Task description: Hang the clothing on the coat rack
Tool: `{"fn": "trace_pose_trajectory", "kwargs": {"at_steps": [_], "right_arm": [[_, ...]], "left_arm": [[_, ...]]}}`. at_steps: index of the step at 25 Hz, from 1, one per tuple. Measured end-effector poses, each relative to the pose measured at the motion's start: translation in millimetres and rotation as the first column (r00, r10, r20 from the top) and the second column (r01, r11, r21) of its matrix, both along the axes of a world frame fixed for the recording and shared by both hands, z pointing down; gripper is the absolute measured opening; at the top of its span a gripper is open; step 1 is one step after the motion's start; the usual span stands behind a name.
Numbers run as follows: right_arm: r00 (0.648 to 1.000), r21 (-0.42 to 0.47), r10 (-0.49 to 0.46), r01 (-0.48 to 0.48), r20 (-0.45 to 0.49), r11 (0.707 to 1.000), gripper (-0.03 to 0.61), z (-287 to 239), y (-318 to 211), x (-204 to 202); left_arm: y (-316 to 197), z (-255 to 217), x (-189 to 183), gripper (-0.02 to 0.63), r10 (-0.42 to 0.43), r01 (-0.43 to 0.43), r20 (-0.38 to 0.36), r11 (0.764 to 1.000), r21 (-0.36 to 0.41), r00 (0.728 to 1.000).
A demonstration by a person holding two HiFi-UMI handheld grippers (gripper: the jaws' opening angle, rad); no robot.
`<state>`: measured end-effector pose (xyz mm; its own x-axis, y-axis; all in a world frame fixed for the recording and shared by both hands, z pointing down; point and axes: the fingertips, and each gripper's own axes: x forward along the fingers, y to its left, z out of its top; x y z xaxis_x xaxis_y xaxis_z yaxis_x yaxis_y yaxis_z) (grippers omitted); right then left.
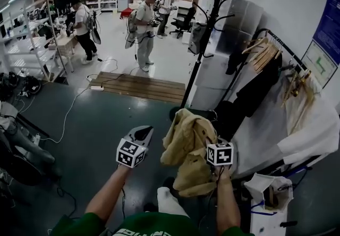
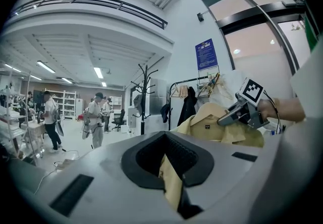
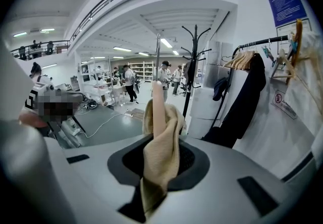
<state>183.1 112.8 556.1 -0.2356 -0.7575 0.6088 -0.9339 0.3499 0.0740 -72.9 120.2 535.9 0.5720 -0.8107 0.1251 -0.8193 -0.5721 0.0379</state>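
Observation:
A tan jacket (image 1: 186,147) hangs bunched between my two grippers, at chest height over the grey floor. My right gripper (image 1: 211,142) is shut on its cloth, and a fold of the jacket (image 3: 160,147) sticks up out of the jaws (image 3: 160,165). In the left gripper view a strip of the same tan cloth (image 2: 170,180) sits pinched in my left gripper (image 2: 169,167), whose tip (image 1: 142,134) shows just left of the jacket. The black coat rack (image 1: 204,33) stands ahead, its hooks bare apart from a grey item (image 1: 196,38).
Right of the coat rack is a clothes rail (image 1: 276,43) with wooden hangers, a dark coat (image 1: 255,91) and a white garment (image 1: 313,123). A wooden pallet (image 1: 141,85) and cables lie on the floor. Several people (image 1: 143,27) stand beyond. Shelving (image 1: 26,54) lines the left.

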Motion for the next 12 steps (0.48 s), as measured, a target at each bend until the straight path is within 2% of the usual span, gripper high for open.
{"fn": "trace_pose_trajectory", "kwargs": {"at_steps": [12], "right_arm": [[0.998,-0.029,-0.063,0.063,0.014,0.998,0.067,21.4,-111.9,-19.2]], "left_arm": [[-110.8,14.2,-15.6,0.003,-0.055,0.055,0.029,0.998,-0.022,0.998]]}}
